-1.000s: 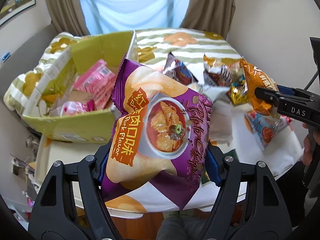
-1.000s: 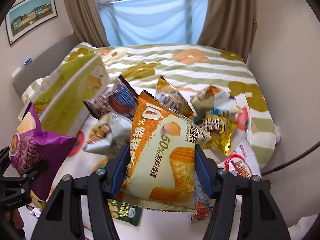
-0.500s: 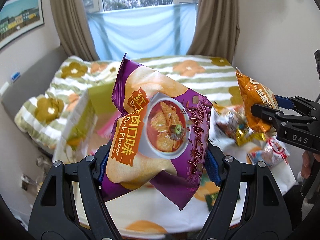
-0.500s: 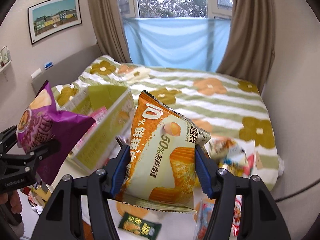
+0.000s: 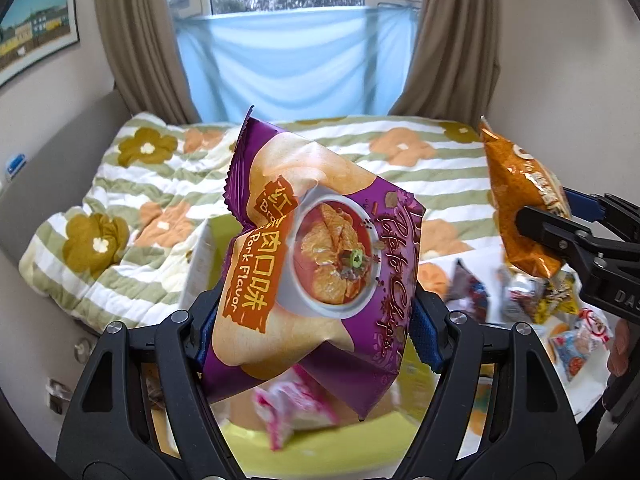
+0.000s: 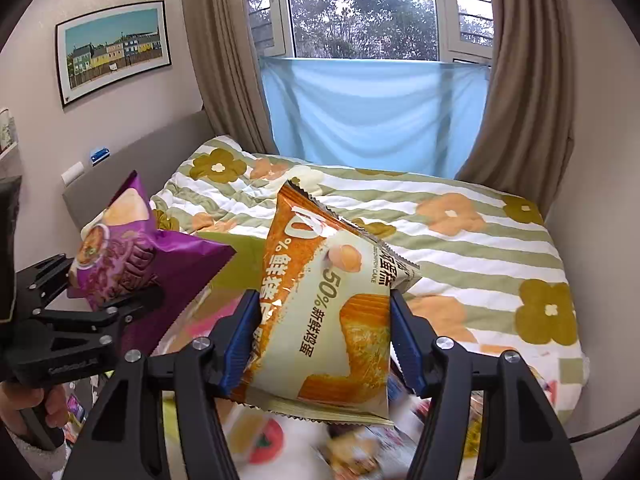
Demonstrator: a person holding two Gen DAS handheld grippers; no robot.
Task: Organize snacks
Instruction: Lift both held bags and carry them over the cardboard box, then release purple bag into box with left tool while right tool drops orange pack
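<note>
I have my left gripper [image 5: 316, 320] pinching 1 purple potato chip bag [image 5: 320, 264] by its lower half and my right gripper [image 6: 320, 340] clamped on 1 orange-and-cream cake packet [image 6: 332, 312], both lifted clear above the yellow-green cardboard box [image 5: 320, 444], I judge so each can drop into it. Gripping low leaves the bags upright and their labels readable. 1 pink packet [image 5: 296, 412] already lies in the box, while at least 4 loose snacks [image 5: 560, 320] wait on the table, too blurred to count exactly.
</note>
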